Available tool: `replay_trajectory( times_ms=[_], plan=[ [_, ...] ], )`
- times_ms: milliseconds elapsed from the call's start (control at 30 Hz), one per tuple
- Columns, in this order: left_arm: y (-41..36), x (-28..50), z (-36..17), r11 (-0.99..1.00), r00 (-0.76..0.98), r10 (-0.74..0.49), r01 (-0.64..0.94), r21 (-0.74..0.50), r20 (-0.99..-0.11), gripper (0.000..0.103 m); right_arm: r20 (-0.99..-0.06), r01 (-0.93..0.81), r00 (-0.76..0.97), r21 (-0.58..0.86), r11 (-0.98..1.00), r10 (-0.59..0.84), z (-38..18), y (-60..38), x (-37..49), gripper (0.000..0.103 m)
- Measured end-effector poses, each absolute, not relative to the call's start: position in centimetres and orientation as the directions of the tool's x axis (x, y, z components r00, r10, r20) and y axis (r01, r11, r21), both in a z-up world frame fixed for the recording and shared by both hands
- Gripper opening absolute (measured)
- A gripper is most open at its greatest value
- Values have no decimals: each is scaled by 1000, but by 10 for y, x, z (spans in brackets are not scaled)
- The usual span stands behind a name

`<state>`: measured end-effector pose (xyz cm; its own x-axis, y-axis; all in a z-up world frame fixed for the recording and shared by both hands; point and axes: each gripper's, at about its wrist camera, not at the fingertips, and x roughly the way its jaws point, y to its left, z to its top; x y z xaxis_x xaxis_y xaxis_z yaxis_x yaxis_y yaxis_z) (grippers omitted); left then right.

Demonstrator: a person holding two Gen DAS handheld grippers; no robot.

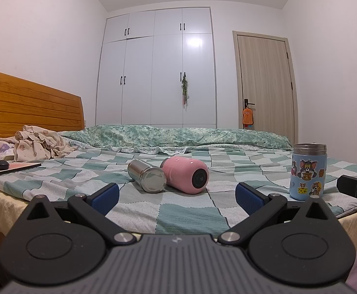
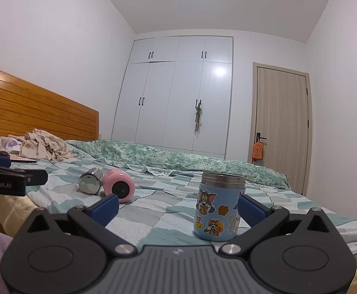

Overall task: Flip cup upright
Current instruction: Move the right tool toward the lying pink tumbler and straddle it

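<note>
The right gripper (image 2: 177,209) gapes wide, gripping nothing; the blue cup (image 2: 219,207) stands upright on the bed (image 2: 154,210) just inside its right finger, at about one o'clock; the left gripper (image 1: 177,197) is spread as wide and empty, with the steel cup (image 1: 147,176) and pink cup (image 1: 185,174) lying on their sides, touching, at twelve o'clock beyond its fingertips.

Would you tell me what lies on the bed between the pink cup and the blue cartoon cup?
Nothing but bare checkered bedsheet lies between the pink cup and the blue cartoon cup; both wrist views show that stretch.
</note>
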<state>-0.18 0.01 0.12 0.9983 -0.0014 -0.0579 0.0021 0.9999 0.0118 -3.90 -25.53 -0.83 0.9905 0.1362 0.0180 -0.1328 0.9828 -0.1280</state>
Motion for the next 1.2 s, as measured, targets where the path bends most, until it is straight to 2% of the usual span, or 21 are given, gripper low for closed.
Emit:
replay_trajectory(
  times_ms=[267, 467, 833, 1200],
  plan=[
    [6, 10, 13, 999, 995, -6, 3, -32, -99, 103, -33, -199, 980, -128, 972, 196, 7, -248, -22, 103],
    [21, 26, 30, 1000, 996, 11, -13, -20, -91, 103, -75, -284, 958, -140, 949, 276, 31, -233, 14, 103],
    [53, 89, 54, 1000, 992, -12, 14, 18, -126, 103, -190, -398, 911, -176, 900, 366, 68, -178, 108, 103],
    [79, 162, 60, 995, 981, -50, 65, 71, -187, 103, -316, -447, 867, -150, 882, 385, 78, -125, 214, 103]
  ],
)
